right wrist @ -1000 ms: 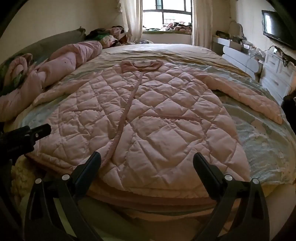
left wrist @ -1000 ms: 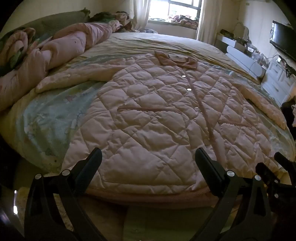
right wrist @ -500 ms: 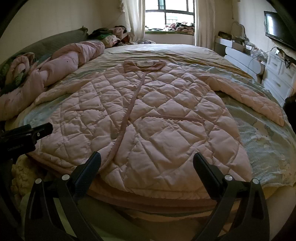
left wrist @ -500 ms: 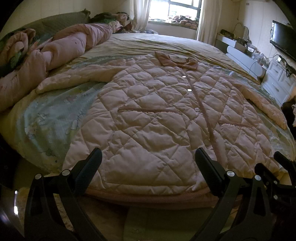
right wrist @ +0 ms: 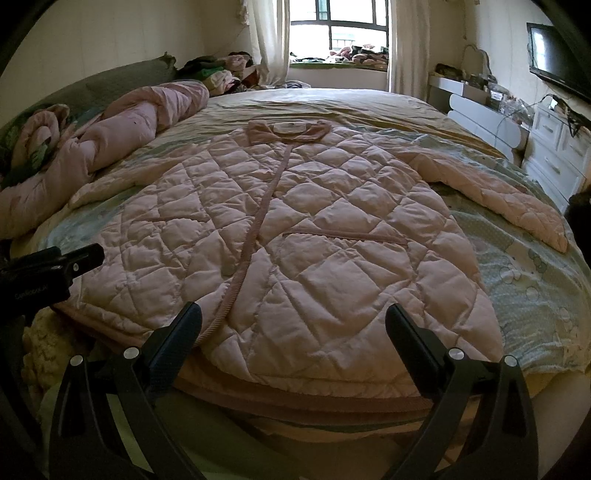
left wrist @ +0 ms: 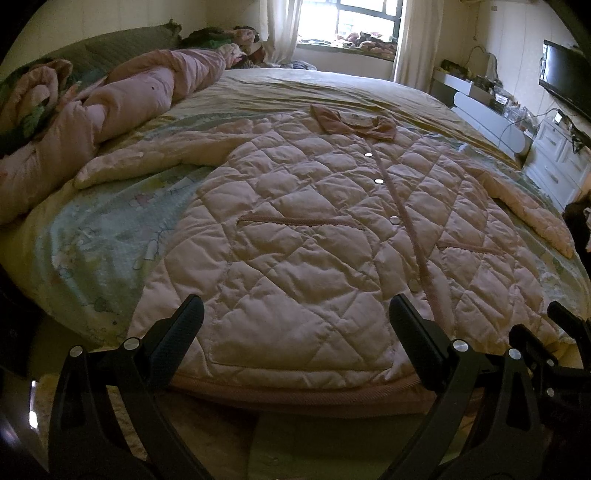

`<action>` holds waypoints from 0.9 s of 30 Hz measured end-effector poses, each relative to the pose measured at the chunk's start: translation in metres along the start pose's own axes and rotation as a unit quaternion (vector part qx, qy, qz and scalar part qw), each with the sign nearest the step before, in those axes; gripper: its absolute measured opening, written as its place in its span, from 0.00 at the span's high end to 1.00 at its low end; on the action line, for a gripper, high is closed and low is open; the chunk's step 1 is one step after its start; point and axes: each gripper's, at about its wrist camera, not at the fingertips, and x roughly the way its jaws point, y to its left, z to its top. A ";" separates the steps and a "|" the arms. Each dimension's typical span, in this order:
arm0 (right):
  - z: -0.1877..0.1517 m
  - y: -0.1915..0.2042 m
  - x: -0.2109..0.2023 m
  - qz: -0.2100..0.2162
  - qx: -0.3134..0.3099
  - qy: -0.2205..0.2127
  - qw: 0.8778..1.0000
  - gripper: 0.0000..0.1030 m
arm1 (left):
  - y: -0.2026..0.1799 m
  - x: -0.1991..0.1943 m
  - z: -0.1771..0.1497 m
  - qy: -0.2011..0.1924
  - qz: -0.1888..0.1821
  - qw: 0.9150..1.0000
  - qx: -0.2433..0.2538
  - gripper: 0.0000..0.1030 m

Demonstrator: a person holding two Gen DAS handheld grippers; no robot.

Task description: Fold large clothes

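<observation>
A large pink quilted coat (left wrist: 314,229) (right wrist: 295,229) lies spread flat, front up, on the bed, collar (left wrist: 354,123) at the far end and hem at the near edge. One sleeve (left wrist: 155,158) stretches left, the other sleeve (right wrist: 498,195) right. My left gripper (left wrist: 295,325) hovers open just short of the hem on the coat's left half, holding nothing. My right gripper (right wrist: 293,325) is open too, at the hem on the right half, empty. Each gripper shows at the edge of the other's view.
A rolled pink duvet (left wrist: 110,110) and pillows lie along the bed's left side. White drawers (right wrist: 554,147) and a wall television (right wrist: 557,70) stand to the right. A window (right wrist: 340,33) with piled clothes is at the far end. The bedsheet (right wrist: 528,280) shows beside the coat.
Both views have lifted slightly, showing a little more of the room's far end. The coat has not moved and both grippers stay open.
</observation>
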 end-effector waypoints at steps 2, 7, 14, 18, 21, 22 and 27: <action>0.000 0.000 0.000 0.000 -0.001 0.000 1.000 0.04 | 0.000 0.000 0.001 0.001 0.000 1.000 0.002 0.09; 0.000 0.000 0.000 0.000 0.000 0.000 1.000 0.04 | 0.000 -0.002 0.001 0.001 0.000 1.000 0.002 0.09; 0.000 0.000 0.000 0.000 0.000 0.000 1.000 0.04 | 0.002 -0.006 0.003 -0.001 0.003 1.000 0.003 0.09; 0.000 0.000 0.000 0.000 -0.001 -0.001 1.000 0.04 | 0.002 -0.006 0.002 -0.002 0.003 1.000 0.003 0.09; 0.000 0.000 0.000 0.000 0.000 0.000 1.000 0.04 | 0.001 -0.006 0.002 -0.002 0.003 1.000 0.004 0.09; 0.000 0.000 0.000 0.001 -0.001 0.000 1.000 0.04 | 0.002 -0.007 0.003 -0.003 0.003 1.000 0.004 0.09; 0.001 0.001 0.000 0.001 -0.001 0.000 1.000 0.04 | 0.001 -0.006 0.002 -0.002 0.003 1.000 0.004 0.09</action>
